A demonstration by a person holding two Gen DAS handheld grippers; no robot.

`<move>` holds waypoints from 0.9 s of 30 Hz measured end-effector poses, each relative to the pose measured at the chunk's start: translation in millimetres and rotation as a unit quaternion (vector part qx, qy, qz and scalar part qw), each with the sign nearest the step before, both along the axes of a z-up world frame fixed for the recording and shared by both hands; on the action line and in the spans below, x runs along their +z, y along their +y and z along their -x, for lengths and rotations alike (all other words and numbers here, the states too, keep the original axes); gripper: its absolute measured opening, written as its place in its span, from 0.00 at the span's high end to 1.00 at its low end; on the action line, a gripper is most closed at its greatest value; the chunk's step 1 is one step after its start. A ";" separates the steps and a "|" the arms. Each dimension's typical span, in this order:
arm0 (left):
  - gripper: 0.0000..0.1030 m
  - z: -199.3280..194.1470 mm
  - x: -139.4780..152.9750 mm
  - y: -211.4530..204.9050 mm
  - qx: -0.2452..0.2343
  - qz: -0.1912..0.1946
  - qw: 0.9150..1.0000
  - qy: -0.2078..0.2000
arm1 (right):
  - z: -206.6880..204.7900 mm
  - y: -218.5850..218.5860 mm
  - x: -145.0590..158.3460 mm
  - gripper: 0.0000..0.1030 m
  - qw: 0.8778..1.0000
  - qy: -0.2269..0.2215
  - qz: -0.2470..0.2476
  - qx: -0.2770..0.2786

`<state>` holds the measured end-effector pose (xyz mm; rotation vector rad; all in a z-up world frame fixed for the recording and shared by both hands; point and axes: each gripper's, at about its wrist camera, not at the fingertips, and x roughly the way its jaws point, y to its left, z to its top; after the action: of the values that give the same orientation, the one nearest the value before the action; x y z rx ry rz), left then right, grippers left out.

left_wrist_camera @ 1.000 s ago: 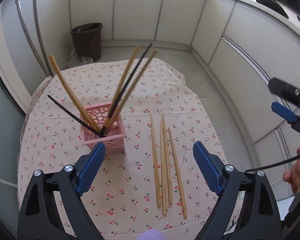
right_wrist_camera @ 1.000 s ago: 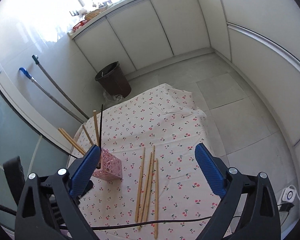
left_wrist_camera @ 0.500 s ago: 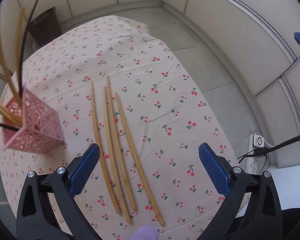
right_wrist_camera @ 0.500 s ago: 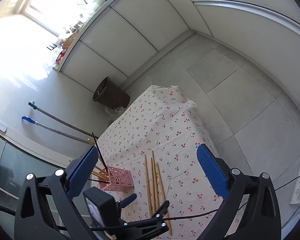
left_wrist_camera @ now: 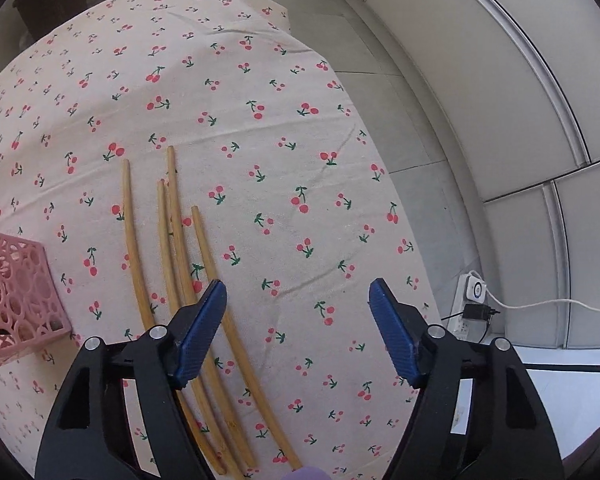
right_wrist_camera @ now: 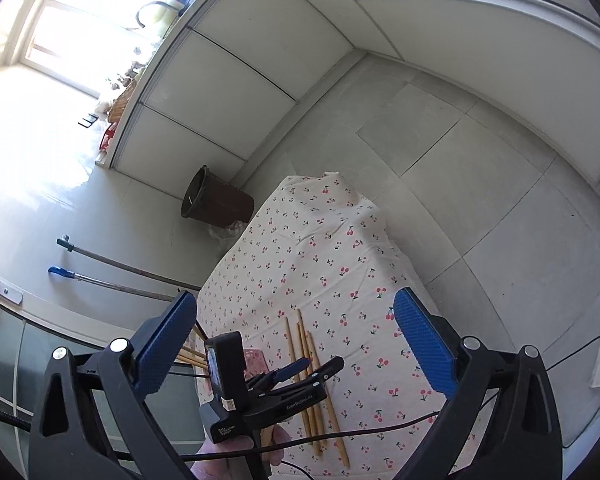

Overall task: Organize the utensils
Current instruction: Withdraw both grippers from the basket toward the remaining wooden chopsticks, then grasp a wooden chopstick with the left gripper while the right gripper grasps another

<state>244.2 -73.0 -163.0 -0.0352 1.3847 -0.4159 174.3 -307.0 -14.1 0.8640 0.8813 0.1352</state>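
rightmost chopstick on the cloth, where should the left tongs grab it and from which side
Probably mid-shaft on the rightmost chopstick, coming from above with the pads across it. It lies flat on the tablecloth, slightly apart from the others. The left tongs are closing, nothing between them.

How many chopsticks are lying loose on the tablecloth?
4, side by side right of the pink basket: at and. Lower ends pass under the left gripper.
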 end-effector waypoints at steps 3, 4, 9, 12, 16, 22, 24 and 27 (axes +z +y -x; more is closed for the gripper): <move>0.37 -6.4 -7.6 -4.0 0.009 -0.031 0.999 -0.005 | -1.6 -0.3 -2.0 0.07 1.000 0.006 0.001 0.001; 0.38 -7.8 -9.8 -6.0 0.013 -0.041 0.999 -0.010 | -1.7 0.4 -1.8 0.07 1.000 0.006 0.005 0.002; 0.45 -16.1 -22.7 -11.2 0.019 -0.073 0.997 -0.015 | -4.1 4.3 -0.7 0.07 1.000 0.004 0.022 0.005; 0.55 -20.1 -23.8 -9.0 0.024 -0.082 0.996 -0.024 | -3.9 3.1 -1.9 0.07 0.999 0.005 0.032 -0.001; 0.68 -24.0 -23.8 -17.2 0.020 -0.117 0.992 -0.041 | -6.8 1.7 -4.8 0.07 0.999 0.009 0.037 -0.002; 0.82 -15.9 -23.7 -21.3 0.028 -0.138 0.987 -0.082 | -11.6 7.7 -12.7 0.07 0.999 0.027 0.041 0.010; 0.94 -13.1 -24.4 -19.5 0.036 -0.130 0.987 -0.089 | -13.8 14.2 -14.0 0.07 0.998 0.031 0.050 0.019; 0.96 -5.7 -23.7 -6.3 0.042 -0.102 0.990 -0.085 | -18.2 22.5 -16.3 0.07 0.997 0.035 0.062 0.029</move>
<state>249.9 -79.3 -186.7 0.1069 1.2463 -0.1997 192.5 -284.5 -30.4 0.7323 0.9702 0.0998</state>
